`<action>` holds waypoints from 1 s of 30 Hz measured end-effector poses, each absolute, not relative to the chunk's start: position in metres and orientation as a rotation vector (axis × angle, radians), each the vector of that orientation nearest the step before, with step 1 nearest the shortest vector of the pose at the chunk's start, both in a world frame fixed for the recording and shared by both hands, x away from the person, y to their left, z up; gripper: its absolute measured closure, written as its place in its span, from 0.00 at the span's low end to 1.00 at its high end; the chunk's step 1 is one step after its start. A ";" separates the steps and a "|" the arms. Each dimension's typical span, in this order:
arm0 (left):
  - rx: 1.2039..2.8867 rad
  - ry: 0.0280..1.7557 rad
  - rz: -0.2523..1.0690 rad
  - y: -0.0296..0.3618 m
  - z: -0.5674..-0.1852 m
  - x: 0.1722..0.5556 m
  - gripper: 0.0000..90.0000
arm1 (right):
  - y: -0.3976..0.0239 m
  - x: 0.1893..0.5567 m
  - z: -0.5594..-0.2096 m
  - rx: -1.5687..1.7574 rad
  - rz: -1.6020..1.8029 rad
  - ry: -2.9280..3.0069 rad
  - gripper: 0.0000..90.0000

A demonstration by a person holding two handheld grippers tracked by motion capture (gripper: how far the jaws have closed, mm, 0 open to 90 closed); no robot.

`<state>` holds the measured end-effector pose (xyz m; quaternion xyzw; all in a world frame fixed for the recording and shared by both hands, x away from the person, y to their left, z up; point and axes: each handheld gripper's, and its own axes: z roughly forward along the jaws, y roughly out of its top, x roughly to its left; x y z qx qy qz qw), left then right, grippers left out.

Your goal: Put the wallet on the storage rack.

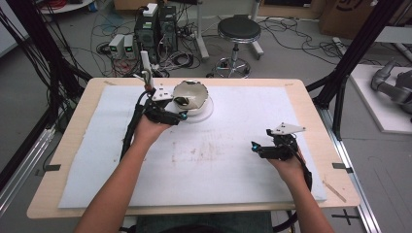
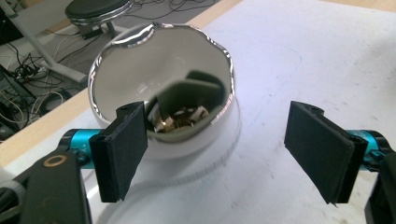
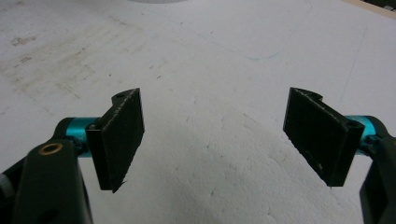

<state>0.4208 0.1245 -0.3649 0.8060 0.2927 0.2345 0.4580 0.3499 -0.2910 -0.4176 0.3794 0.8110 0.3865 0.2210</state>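
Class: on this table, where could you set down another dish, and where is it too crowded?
Free: the white mat between both grippers, and its far right corner. Crowded: far left-centre, where the left gripper meets the shiny bowl on its plate.

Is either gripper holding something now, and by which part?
Nothing is held. The left gripper stands open before the shiny bowl; the right gripper is open too.

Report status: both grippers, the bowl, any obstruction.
Left gripper open at shiny round metal bowl. Right gripper open over white foam mat. No obstruction.
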 end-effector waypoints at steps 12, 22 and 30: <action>1.981 0.727 0.512 0.150 -0.383 0.384 0.21 | -0.289 0.352 -0.418 1.046 1.069 2.242 0.23; 1.966 0.780 0.458 0.177 -0.399 0.363 0.21 | -0.288 0.352 -0.419 1.046 1.059 2.255 0.23; 1.956 0.792 0.423 0.195 -0.409 0.347 0.21 | -0.288 0.353 -0.421 1.054 1.061 2.264 0.23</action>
